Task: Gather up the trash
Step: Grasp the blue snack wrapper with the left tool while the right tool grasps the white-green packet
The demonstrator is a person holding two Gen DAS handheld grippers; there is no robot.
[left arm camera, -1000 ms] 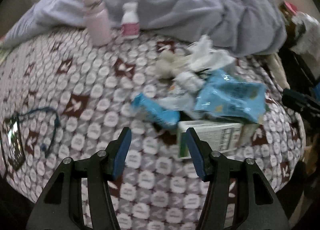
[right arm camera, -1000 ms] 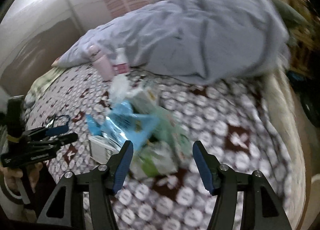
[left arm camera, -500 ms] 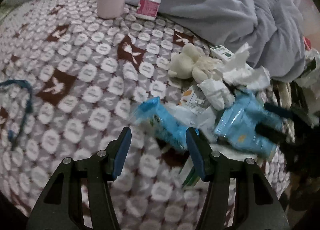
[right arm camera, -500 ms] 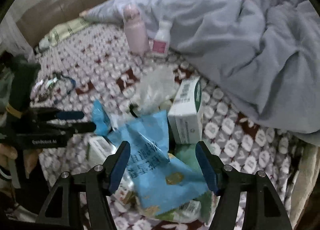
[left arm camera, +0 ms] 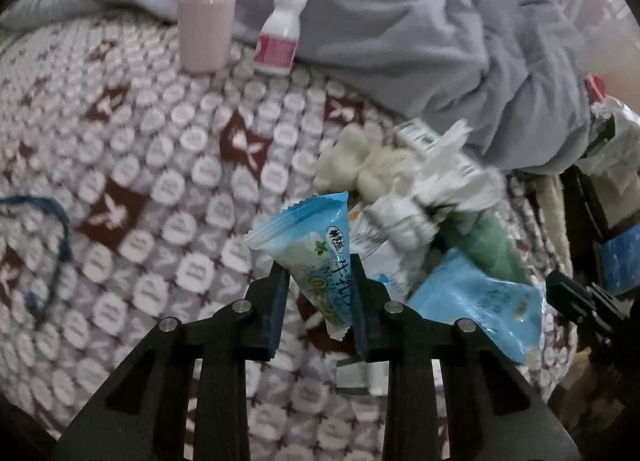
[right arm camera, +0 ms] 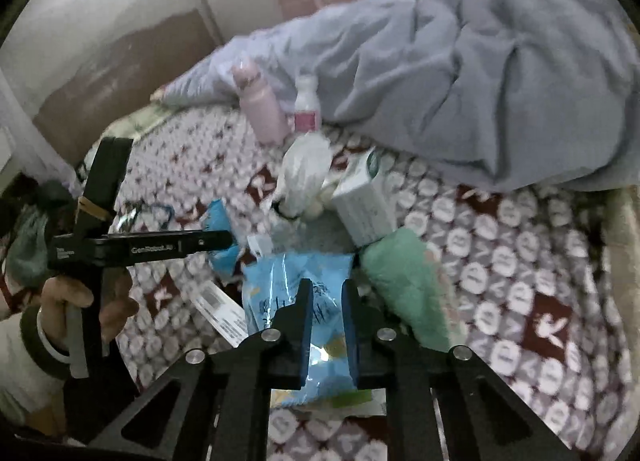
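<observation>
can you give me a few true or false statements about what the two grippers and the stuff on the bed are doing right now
1. The left gripper is closed on a narrow blue snack wrapper. True.
2. The right gripper hangs open above bare bedspread. False: its jaws have just closed on a wide blue snack bag.
3. The pink bottle and the small white bottle stand upright near the grey blanket. True.
4. The pink bottle lies in the trash pile. False: it stands apart from the pile, farther up the bedspread.
5. A green and white carton sits in the pile beyond the wide blue snack bag. True.
</observation>
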